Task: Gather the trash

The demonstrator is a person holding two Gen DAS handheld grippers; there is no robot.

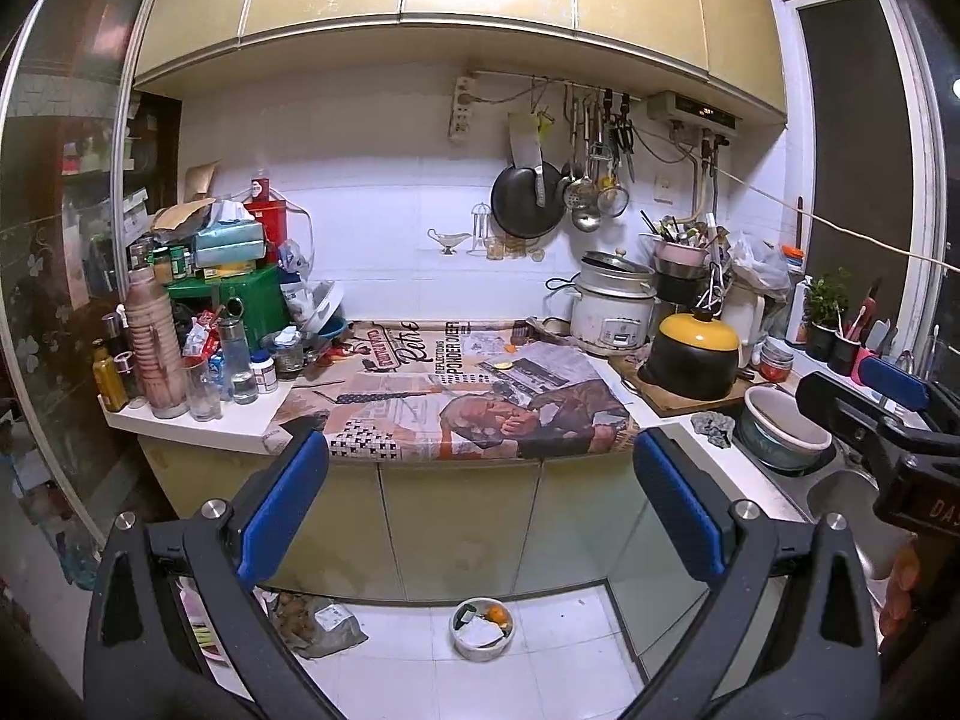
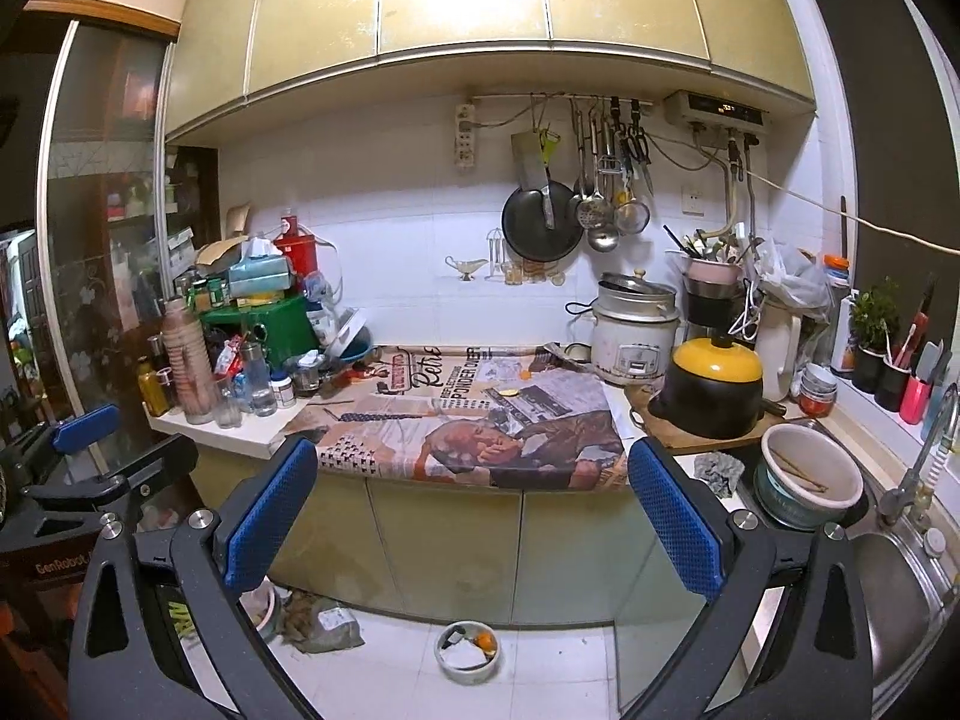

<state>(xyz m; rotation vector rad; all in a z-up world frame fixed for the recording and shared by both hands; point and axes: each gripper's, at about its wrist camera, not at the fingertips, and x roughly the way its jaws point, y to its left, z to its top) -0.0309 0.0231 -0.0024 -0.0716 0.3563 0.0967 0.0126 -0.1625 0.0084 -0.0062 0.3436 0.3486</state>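
Note:
A white bowl (image 1: 483,630) (image 2: 468,651) holding orange peel and paper scraps stands on the tiled floor in front of the cabinets. On the newspaper-print cloth (image 1: 480,408) (image 2: 468,426) covering the counter lies a small yellow scrap (image 1: 503,365) (image 2: 510,392). My left gripper (image 1: 480,450) is open and empty, held in front of the counter edge. My right gripper (image 2: 471,462) is also open with nothing between its blue pads. Each gripper shows at the edge of the other's view, the right gripper (image 1: 870,396) and the left gripper (image 2: 120,444).
Bottles and jars (image 1: 180,360) crowd the counter's left end. A rice cooker (image 2: 636,342) and a black pot with a yellow lid (image 2: 714,384) stand at the right. A bowl (image 2: 810,474) sits in the sink (image 2: 900,588). A crumpled bag (image 2: 324,624) lies on the floor.

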